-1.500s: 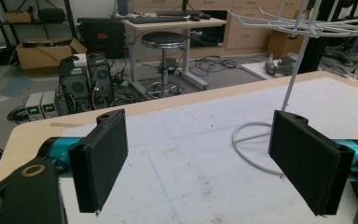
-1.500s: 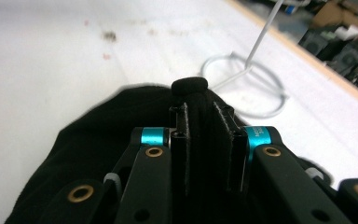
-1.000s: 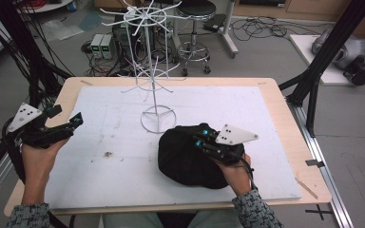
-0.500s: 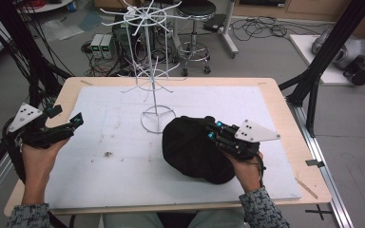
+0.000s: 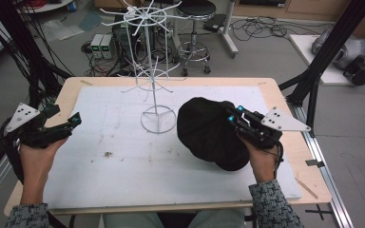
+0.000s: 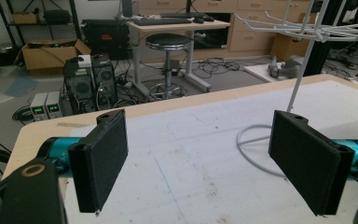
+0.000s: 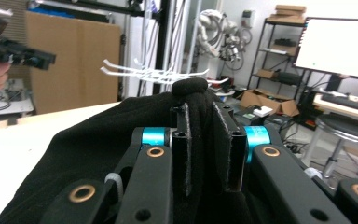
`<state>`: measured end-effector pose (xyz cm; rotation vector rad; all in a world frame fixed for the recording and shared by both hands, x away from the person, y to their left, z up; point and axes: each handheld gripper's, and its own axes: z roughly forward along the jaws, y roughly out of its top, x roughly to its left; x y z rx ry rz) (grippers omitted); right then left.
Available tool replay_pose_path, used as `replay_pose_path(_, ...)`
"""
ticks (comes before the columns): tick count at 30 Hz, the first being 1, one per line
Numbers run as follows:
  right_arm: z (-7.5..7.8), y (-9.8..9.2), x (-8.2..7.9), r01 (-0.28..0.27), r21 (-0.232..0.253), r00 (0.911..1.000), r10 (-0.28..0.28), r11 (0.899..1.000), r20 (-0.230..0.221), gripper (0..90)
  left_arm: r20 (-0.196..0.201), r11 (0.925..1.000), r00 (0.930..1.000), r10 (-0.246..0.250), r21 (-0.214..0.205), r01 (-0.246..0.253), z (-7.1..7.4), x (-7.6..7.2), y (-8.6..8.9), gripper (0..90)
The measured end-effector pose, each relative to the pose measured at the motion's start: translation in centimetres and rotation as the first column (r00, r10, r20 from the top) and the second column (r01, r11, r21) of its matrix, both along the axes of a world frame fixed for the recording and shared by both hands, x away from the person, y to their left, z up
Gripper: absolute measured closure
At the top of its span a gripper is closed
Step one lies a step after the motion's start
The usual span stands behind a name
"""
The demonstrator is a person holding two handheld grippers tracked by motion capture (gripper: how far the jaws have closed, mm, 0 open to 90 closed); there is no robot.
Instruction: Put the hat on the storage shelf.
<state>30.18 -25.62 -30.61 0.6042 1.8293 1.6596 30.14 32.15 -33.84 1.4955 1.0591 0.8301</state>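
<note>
A black knit hat (image 5: 210, 132) hangs from my right gripper (image 5: 231, 119), lifted off the white mat right of centre. In the right gripper view the jaws are shut on a fold of the hat (image 7: 199, 100), with cloth draping down to the left. A white wire rack (image 5: 152, 61) with hook arms stands on a ring base (image 5: 158, 118) just left of the hat. My left gripper (image 5: 69, 124) is held over the table's left edge. In the left gripper view its pads (image 6: 100, 158) stand wide apart with nothing between them, facing the rack's base (image 6: 254, 144).
The white mat (image 5: 123, 156) covers most of the wooden table (image 5: 285, 104). Black frame struts (image 5: 321, 61) rise at the right and left. A stool (image 5: 195, 28), computer boxes (image 5: 103, 45) and cables lie on the floor beyond the far edge.
My right gripper has lifted the hat and carried it to the right and slightly away from me. The left gripper has stayed put.
</note>
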Motion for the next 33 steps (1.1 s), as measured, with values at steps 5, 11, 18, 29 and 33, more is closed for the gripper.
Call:
replay_pose_path(5, 1.1, -1.0, 0.2, 0.035, 0.037, 0.9990, -0.036, 0.999, 0.027, 78.7, 0.004, 1.0000, 1.0000, 0.000, -0.006, 0.000, 0.0, 0.0, 0.0, 20.0)
replay_pose_path(11, 2.0, -1.4, 0.5, 0.046, 0.061, 0.9980, -0.048, 0.997, 0.040, 78.6, 0.004, 1.0000, 1.0000, 0.002, -0.008, -0.002, 0.1, -0.1, 0.2, 20.0)
replay_pose_path(18, 3.8, -2.1, 1.2, 0.064, 0.068, 0.9967, -0.067, 0.996, 0.045, 78.7, 0.004, 1.0000, 1.0000, 0.003, -0.007, -0.003, 0.1, -0.1, 0.3, 20.0)
replay_pose_path(29, 6.9, -2.9, 3.3, 0.074, 0.030, 0.9935, -0.077, 0.997, 0.084, 78.6, 0.006, 1.0000, 0.9999, 0.009, -0.003, -0.009, 0.1, -0.8, 0.5, 20.0)
replay_pose_path(33, 7.8, -3.4, 4.2, 0.058, 0.051, 0.9937, -0.062, 0.997, 0.093, 78.6, 0.006, 0.9999, 0.9999, 0.014, 0.006, -0.014, 0.1, -1.6, 0.7, 20.0)
